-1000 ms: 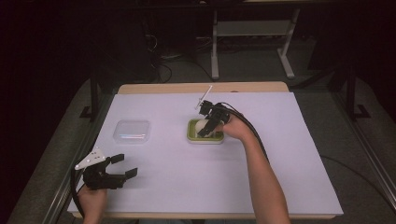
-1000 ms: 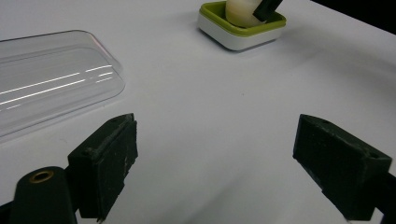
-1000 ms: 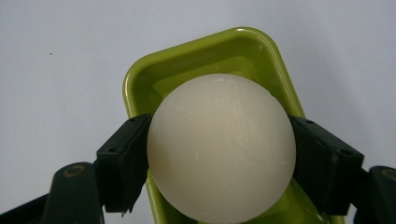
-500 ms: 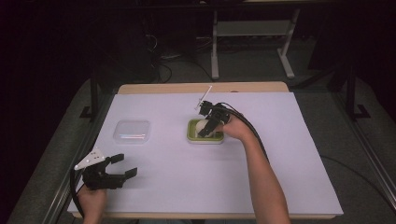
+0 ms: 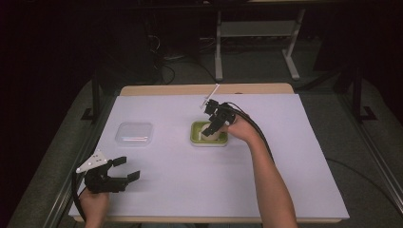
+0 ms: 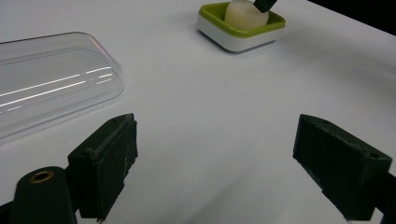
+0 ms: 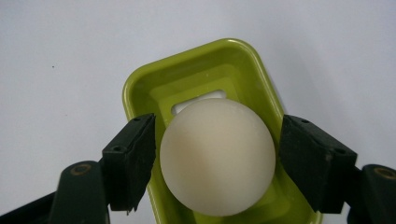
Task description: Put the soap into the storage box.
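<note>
My right gripper point(image 7: 217, 161) has its jaws spread around the white ball point(image 7: 217, 162), with small gaps on both sides. The ball sits in the green dish point(image 7: 140, 88). My left gripper point(image 5: 124, 172) waits wide open near the clear lid point(image 5: 135, 133).

The high view looks forward and down from above the near edge of the table point(image 5: 285, 190). The left gripper view sits low, facing the green dish point(image 6: 241, 27) from afar. The right gripper view looks steeply down, close above that dish point(image 7: 140, 88), which all three share.
</note>
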A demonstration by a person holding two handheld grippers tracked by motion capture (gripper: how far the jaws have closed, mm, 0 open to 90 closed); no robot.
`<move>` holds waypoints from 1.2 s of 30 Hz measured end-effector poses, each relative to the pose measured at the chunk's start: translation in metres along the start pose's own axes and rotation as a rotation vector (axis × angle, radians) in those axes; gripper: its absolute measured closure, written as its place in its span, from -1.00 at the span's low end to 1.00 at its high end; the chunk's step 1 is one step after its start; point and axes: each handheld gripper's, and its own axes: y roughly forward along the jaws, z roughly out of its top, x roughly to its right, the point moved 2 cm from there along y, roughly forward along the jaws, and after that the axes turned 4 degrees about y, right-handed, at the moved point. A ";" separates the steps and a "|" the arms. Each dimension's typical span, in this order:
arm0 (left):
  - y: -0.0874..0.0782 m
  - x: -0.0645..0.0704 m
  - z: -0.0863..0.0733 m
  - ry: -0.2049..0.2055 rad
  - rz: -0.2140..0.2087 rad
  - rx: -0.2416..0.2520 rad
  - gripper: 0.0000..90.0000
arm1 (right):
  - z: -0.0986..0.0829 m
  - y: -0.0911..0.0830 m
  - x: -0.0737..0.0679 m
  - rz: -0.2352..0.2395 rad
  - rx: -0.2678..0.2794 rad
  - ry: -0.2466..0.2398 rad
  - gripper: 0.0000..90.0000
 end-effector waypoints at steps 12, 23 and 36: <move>0.000 0.000 0.000 0.010 0.001 -0.013 -0.71 | -0.005 -0.013 -0.004 0.042 0.022 0.022 -0.46; 0.001 0.001 0.000 0.007 -0.001 -0.009 -0.71 | -0.020 -0.021 -0.004 0.052 0.054 0.034 -0.46; 0.001 0.001 0.000 0.009 0.000 -0.009 -0.71 | -0.033 -0.025 -0.007 0.075 0.090 0.056 -0.46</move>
